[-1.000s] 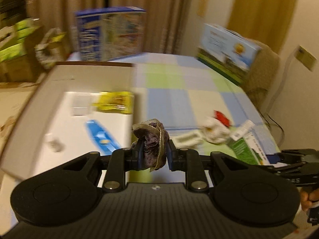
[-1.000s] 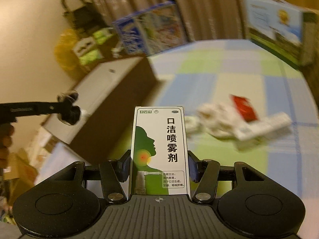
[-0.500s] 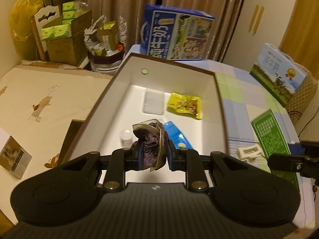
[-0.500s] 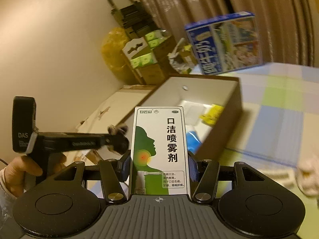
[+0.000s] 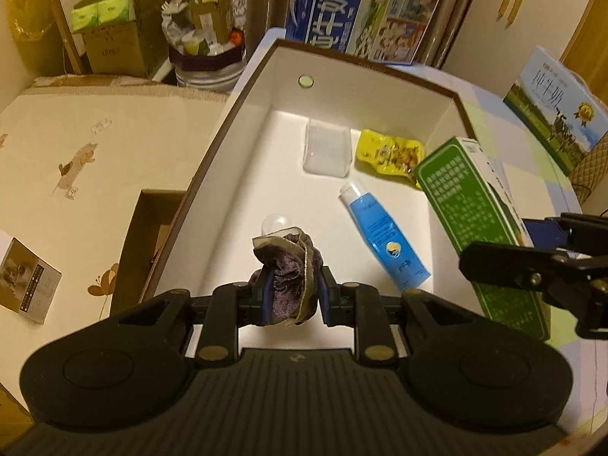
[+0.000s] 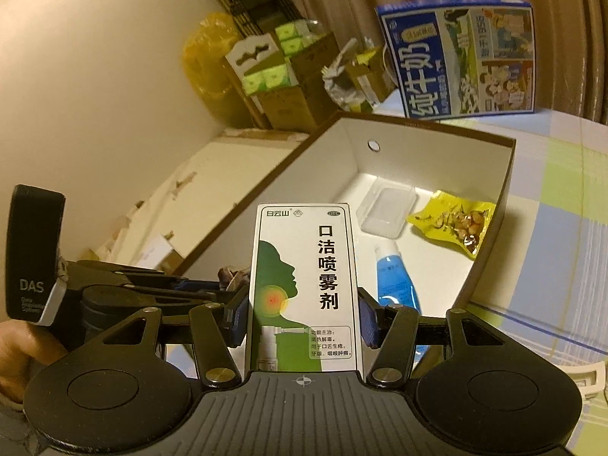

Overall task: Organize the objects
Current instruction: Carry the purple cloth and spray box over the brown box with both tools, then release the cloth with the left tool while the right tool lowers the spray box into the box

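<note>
My left gripper (image 5: 292,296) is shut on a crumpled purple cloth scrunchie (image 5: 288,277) and holds it over the near end of a white-lined brown box (image 5: 243,91). My right gripper (image 6: 302,319) is shut on a green and white spray carton (image 6: 304,285), held over the box's near right side; the carton also shows in the left wrist view (image 5: 475,205). Inside the box lie a blue tube (image 5: 383,235), a yellow snack packet (image 5: 387,155), a clear plastic case (image 5: 326,148) and a small clear round thing (image 5: 275,224).
The box (image 6: 505,174) stands on a checked tablecloth (image 6: 562,228). A blue milk carton case (image 5: 361,11) stands behind it and another case (image 5: 554,106) at the far right. Cardboard boxes (image 5: 114,38) and a bin (image 5: 205,64) crowd the far left. A small booklet (image 5: 26,285) lies at the left.
Both grippers have swung left from the table over to the box and come closer above it. The spray carton has moved in over the box's right side. Both holds are unchanged.
</note>
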### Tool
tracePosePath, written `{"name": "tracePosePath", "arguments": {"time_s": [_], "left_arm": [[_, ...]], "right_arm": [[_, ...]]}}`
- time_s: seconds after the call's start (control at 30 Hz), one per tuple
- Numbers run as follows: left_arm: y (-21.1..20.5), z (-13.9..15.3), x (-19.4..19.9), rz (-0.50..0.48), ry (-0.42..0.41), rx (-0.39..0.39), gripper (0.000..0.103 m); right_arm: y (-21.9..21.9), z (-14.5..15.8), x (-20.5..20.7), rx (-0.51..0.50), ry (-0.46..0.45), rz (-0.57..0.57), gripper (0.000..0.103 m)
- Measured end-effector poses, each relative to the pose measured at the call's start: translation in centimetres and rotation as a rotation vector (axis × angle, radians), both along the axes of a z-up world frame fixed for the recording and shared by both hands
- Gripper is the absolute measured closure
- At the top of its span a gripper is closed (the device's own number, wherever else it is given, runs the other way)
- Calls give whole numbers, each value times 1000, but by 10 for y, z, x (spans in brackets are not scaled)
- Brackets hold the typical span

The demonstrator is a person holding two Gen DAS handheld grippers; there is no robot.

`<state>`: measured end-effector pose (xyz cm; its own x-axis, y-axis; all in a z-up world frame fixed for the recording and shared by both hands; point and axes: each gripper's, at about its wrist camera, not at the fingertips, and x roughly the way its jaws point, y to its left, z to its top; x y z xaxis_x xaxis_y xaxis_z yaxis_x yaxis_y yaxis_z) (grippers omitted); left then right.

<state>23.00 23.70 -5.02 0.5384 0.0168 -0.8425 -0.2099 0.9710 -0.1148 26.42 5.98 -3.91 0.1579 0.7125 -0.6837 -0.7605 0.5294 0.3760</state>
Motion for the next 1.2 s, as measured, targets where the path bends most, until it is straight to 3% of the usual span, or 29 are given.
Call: {"name": "tracePosePath", "arguments": {"time_s": [0.33, 0.67, 0.93, 1.2], "left_arm": [[12, -7, 3, -44, 24, -1, 62], [21, 0, 8, -80, 23, 21, 49], [25, -2, 14, -93, 28, 20, 45], [26, -1, 15, -103, 19, 10, 43]], "right_arm": [[24, -23, 4, -115, -15, 4, 51], [61, -52, 0, -348, -116, 57, 50], [69, -67, 13, -347, -121, 60, 50], [63, -53, 14, -293, -105, 59, 50]]}}
